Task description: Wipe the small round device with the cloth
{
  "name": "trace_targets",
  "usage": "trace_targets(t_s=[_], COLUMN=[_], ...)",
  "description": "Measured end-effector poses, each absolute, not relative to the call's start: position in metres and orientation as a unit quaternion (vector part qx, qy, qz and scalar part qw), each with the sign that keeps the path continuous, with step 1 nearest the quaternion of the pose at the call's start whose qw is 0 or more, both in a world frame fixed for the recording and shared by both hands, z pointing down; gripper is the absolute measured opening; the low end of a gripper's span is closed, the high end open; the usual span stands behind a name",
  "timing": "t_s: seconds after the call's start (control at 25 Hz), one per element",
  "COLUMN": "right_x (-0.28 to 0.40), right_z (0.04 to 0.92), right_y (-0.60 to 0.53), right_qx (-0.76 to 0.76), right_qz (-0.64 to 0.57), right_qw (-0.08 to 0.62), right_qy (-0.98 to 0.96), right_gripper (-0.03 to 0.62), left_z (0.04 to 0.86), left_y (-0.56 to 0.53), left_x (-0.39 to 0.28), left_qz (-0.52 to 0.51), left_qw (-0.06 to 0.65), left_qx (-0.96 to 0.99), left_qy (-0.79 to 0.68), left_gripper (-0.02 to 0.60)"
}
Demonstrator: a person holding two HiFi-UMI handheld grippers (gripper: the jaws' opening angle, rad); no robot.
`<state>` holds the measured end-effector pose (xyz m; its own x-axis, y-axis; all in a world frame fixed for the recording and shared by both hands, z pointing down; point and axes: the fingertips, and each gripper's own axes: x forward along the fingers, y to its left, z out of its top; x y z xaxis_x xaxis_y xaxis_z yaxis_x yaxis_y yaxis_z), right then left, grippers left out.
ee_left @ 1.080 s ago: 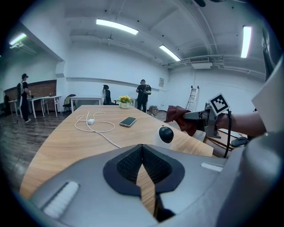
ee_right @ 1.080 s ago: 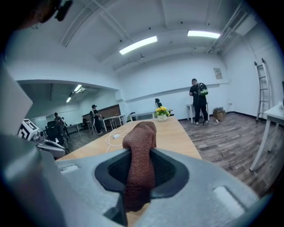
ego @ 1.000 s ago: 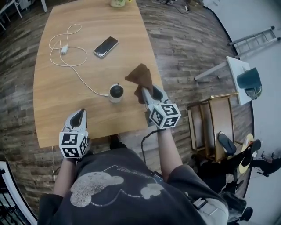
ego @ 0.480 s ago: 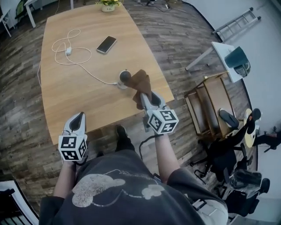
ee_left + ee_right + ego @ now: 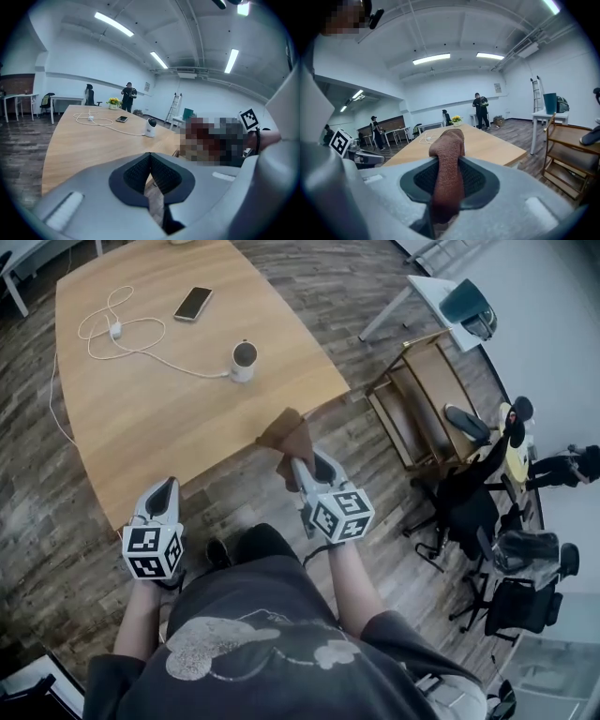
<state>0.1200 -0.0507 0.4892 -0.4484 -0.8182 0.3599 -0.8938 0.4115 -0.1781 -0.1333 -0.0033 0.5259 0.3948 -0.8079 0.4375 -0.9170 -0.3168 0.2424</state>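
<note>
The small round white device (image 5: 244, 360) with a dark top stands on the wooden table (image 5: 159, 418), toward its right side. It also shows far off in the left gripper view, device (image 5: 150, 127). My right gripper (image 5: 295, 463) is shut on a brown cloth (image 5: 284, 435), held just off the table's near edge. In the right gripper view the cloth (image 5: 449, 154) sticks up between the jaws. My left gripper (image 5: 165, 486) hangs over the floor at the near left, jaws shut with nothing in them.
A white cable with a charger (image 5: 112, 331) runs to the device, and a phone (image 5: 192, 304) lies at the table's far side. A wooden chair (image 5: 422, 399), a white side table (image 5: 441, 296) and office chairs (image 5: 506, 596) stand to the right. A person (image 5: 480, 110) stands beyond the table.
Both grippers have drawn back from the table toward me. The cloth was beside the device and is now off the near edge; it is still held.
</note>
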Motion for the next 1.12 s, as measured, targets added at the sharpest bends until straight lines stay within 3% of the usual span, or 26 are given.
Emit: trace_targets(t_s=[0.44,1.12], right_x=[0.138,0.192], right_z=[0.475,0.491], right_y=[0.013,0.256], right_qx=[0.531,0.502], right_qz=[0.165,0.168], right_qw=[0.064,0.109], right_qy=[-0.829,-0.841], right_gripper=[0.082,0.082], left_z=[0.498,0.471], left_y=[0.029,0.243], left_x=[-0.098,0.002], left_qz=[0.105,0.095], left_qw=[0.192,0.168], left_qx=[0.823,0.849], left_qy=[-0.524,-0.492], left_gripper=[0.018,0.018])
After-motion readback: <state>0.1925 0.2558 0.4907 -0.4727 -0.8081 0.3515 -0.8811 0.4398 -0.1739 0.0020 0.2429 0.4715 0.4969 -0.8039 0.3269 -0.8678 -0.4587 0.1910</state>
